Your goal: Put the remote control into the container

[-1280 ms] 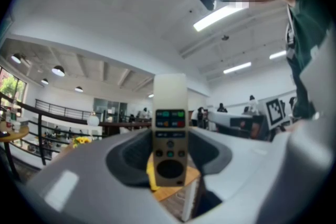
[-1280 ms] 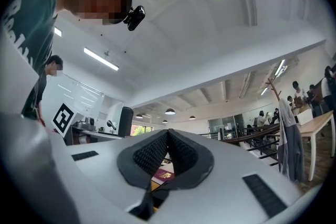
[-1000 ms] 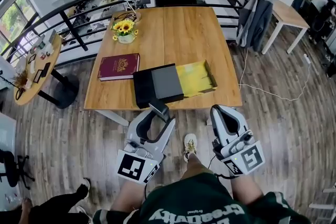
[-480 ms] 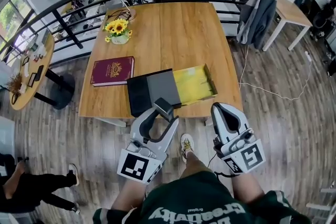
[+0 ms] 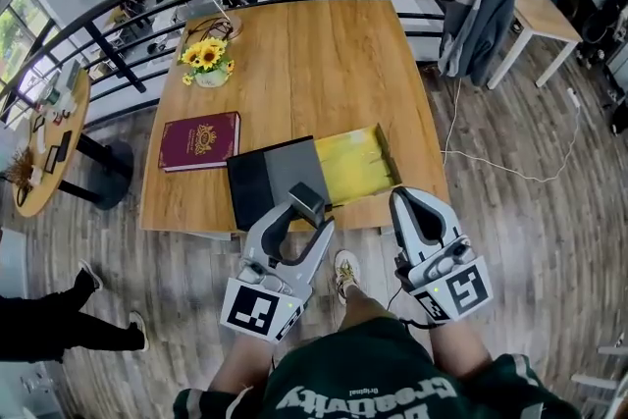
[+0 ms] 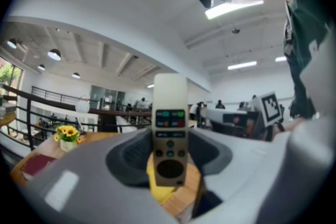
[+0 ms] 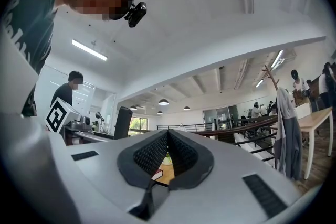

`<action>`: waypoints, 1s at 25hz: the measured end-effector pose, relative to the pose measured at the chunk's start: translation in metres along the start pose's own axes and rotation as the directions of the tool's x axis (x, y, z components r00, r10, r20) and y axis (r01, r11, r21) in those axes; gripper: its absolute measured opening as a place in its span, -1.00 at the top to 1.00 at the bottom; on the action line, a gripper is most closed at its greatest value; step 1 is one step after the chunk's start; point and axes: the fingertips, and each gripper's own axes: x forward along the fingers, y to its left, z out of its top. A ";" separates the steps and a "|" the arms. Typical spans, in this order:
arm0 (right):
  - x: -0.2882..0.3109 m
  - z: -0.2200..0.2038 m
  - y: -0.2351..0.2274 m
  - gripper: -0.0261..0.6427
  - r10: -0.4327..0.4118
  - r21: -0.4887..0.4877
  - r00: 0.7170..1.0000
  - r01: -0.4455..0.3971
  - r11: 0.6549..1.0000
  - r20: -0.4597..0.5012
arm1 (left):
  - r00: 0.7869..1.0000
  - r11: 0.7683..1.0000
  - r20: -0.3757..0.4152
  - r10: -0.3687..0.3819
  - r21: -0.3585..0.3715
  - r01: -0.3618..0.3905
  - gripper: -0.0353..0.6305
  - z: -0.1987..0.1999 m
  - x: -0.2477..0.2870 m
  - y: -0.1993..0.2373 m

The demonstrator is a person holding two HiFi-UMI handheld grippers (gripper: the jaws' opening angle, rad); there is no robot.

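Wooden table (image 5: 324, 54), seen from the head view, bears the half-uncovered container (image 5: 365, 160); the left gripper (image 5: 297, 223) brings the remote control (image 5: 306, 200) near it.

Left gripper view: the jaws clamp the upright remote.

Right gripper view: the right gripper (image 7: 168, 157) is pinched together, empty.

The carry is under way; next, probably, reach over the opening and release.

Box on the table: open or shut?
Partly open. The lid covers the left part of the box; its yellow inside lies bare at right.

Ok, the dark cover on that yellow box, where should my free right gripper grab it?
Take the dark cover by its near edge, coming in level from the table's front side. It lies flat and broad over the yellow box's left part, so probably only an edge fits the jaws. The right gripper is shut, so open it first.
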 end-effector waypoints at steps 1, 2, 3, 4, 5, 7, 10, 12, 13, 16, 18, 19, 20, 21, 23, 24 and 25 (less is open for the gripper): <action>0.002 -0.001 -0.002 0.87 -0.002 -0.001 1.000 0.002 1.000 -0.005 | 1.000 1.000 -0.001 -0.001 -0.005 0.001 0.28 -0.001 0.003 0.001; 0.004 -0.001 -0.004 0.87 -0.004 -0.001 1.000 0.004 1.000 -0.008 | 1.000 1.000 0.000 -0.001 -0.012 0.001 0.28 -0.001 0.007 0.002; 0.006 -0.002 -0.007 0.87 -0.004 0.000 1.000 0.004 1.000 -0.011 | 1.000 1.000 0.000 -0.003 -0.018 0.003 0.29 0.000 0.010 0.003; 0.008 -0.002 -0.009 0.87 -0.005 0.001 1.000 0.005 1.000 -0.013 | 1.000 1.000 -0.002 -0.007 -0.018 0.007 0.28 -0.001 0.013 0.004; 0.009 -0.003 -0.011 0.87 -0.007 0.002 1.000 0.007 1.000 -0.014 | 1.000 1.000 -0.006 -0.011 -0.014 0.011 0.28 -0.003 0.016 0.005; 0.012 -0.005 -0.017 0.87 -0.010 0.008 1.000 0.010 1.000 -0.018 | 1.000 1.000 -0.015 -0.012 -0.011 0.012 0.29 -0.007 0.022 0.008; 0.017 -0.009 -0.025 0.87 -0.009 0.022 1.000 0.009 1.000 -0.017 | 1.000 1.000 -0.025 -0.016 -0.016 0.015 0.29 -0.011 0.032 0.012; 0.022 -0.011 -0.031 0.87 -0.008 0.027 1.000 0.009 1.000 -0.019 | 0.999 1.000 -0.036 -0.020 -0.015 0.020 0.29 -0.012 0.039 0.014; 0.024 -0.012 -0.033 0.87 -0.007 0.029 1.000 0.007 1.000 -0.020 | 0.999 1.000 -0.042 -0.020 -0.015 0.019 0.28 -0.012 0.043 0.014; 0.032 -0.012 -0.039 0.87 0.002 0.032 1.000 -0.001 0.999 -0.018 | 0.999 1.000 -0.048 -0.011 -0.018 0.011 0.29 -0.011 0.051 0.019; 0.036 -0.012 -0.043 0.87 0.006 0.034 1.000 -0.005 0.999 -0.018 | 0.998 1.000 -0.055 -0.012 -0.010 0.012 0.29 -0.011 0.056 0.022; 0.039 -0.013 -0.045 0.87 0.007 0.036 1.000 -0.007 0.999 -0.020 | 0.998 1.000 -0.057 -0.013 -0.008 0.012 0.29 -0.011 0.059 0.023; 0.041 -0.014 -0.047 0.87 0.009 0.038 1.000 -0.008 0.999 -0.022 | 0.998 1.000 -0.059 -0.012 -0.009 0.012 0.29 -0.011 0.062 0.025; 0.044 -0.016 -0.049 0.87 0.011 0.040 1.000 -0.010 0.999 -0.025 | 0.998 1.000 -0.061 -0.011 -0.011 0.011 0.28 -0.012 0.065 0.026; 0.049 -0.020 -0.053 0.87 0.019 0.045 0.999 -0.017 0.999 -0.031 | 0.998 1.000 -0.062 -0.006 -0.020 0.005 0.28 -0.014 0.071 0.031; 0.052 -0.022 -0.055 0.87 0.024 0.047 0.999 -0.023 0.999 -0.034 | 0.998 1.000 -0.064 -0.003 -0.024 0.001 0.29 -0.016 0.075 0.033; 0.055 -0.024 -0.056 0.87 0.030 0.051 0.999 -0.028 0.998 -0.037 | 0.998 1.000 -0.068 -0.001 -0.025 -0.001 0.28 -0.018 0.078 0.035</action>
